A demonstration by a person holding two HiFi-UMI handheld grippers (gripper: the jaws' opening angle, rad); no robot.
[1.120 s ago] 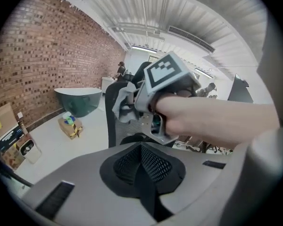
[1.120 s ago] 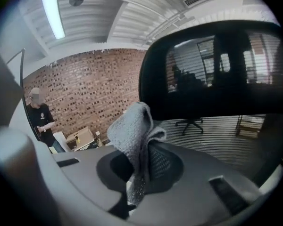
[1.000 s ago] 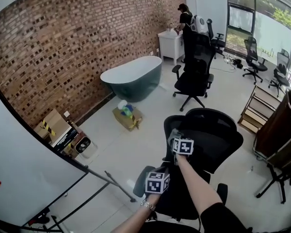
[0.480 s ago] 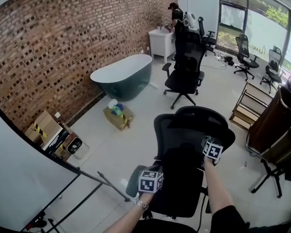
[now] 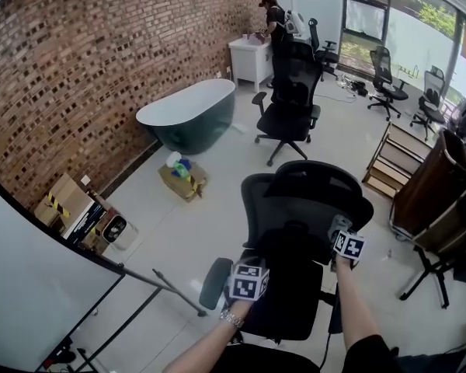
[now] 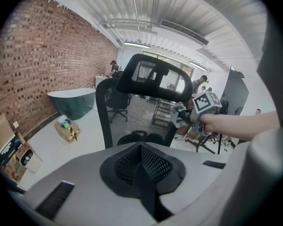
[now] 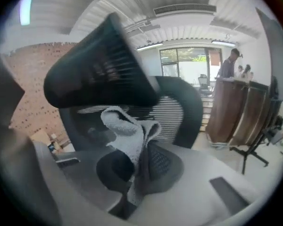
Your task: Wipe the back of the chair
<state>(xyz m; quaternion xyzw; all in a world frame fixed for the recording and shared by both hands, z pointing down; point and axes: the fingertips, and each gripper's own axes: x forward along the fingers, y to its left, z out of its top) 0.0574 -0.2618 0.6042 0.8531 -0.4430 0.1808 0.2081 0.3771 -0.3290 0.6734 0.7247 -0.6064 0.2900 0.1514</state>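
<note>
A black mesh office chair stands in front of me, its back (image 5: 299, 200) facing me in the head view. My right gripper (image 5: 342, 235) is at the back's right edge, shut on a grey cloth (image 5: 338, 224) that touches the frame. In the right gripper view the cloth (image 7: 127, 131) bunches out of the jaws in front of the mesh back (image 7: 174, 112) and under the headrest (image 7: 99, 74). My left gripper (image 5: 250, 266) hangs lower left, near the chair's seat, shut with nothing in it. The left gripper view shows its jaws (image 6: 141, 147) closed and the right gripper (image 6: 198, 114) with the cloth (image 6: 179, 114) at the chair frame.
A second black chair (image 5: 287, 107) stands beyond, with a dark bathtub (image 5: 186, 115) and a cardboard box (image 5: 182, 179) to the left. A whiteboard (image 5: 31, 286) on a stand fills the lower left. A wooden stepped shelf (image 5: 396, 165) and stand legs (image 5: 427, 274) are right. A person (image 5: 276, 22) stands far off.
My right gripper has carried the cloth across the chair back from its left part to its right edge. The left gripper has stayed near the seat.
</note>
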